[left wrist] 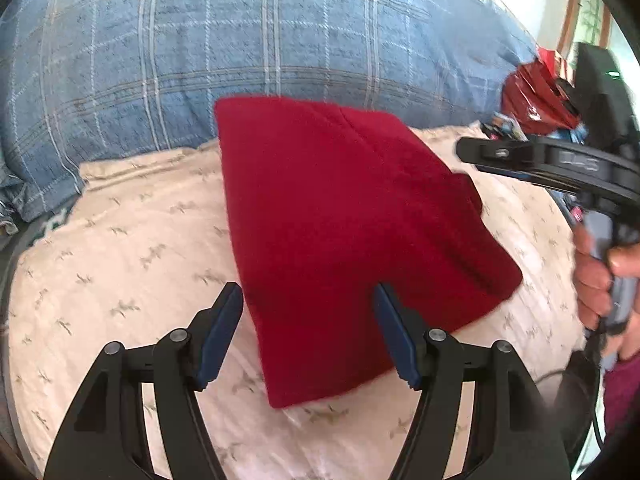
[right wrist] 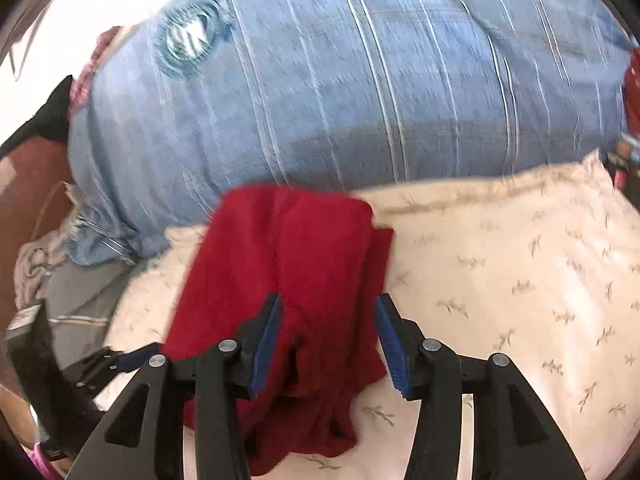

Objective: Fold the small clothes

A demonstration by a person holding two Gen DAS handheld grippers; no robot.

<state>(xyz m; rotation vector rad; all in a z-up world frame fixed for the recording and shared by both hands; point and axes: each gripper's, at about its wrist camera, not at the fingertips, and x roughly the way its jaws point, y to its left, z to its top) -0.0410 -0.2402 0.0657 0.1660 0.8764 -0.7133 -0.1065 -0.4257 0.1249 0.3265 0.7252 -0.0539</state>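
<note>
Red garment (left wrist: 340, 232) folded flat on cream sheet (left wrist: 132, 248), left tongs (left wrist: 308, 300) and right tongs (right wrist: 328, 308) apart, empty.

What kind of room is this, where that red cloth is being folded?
Most likely a bedroom, on a bed. The red cloth lies on a cream pillow printed with small sprigs, and a big blue checked cushion or folded quilt sits behind it. More bedding and clutter crowd the edges.

1. The left gripper (left wrist: 308, 300) fills the bottom of its own view, jaws spread apart, pads gripping nothing.
2. The right gripper (right wrist: 328, 312) likewise stands parted, clamping nothing.
3. A hand (left wrist: 600, 276) at the right edge grasps its handle.
</note>
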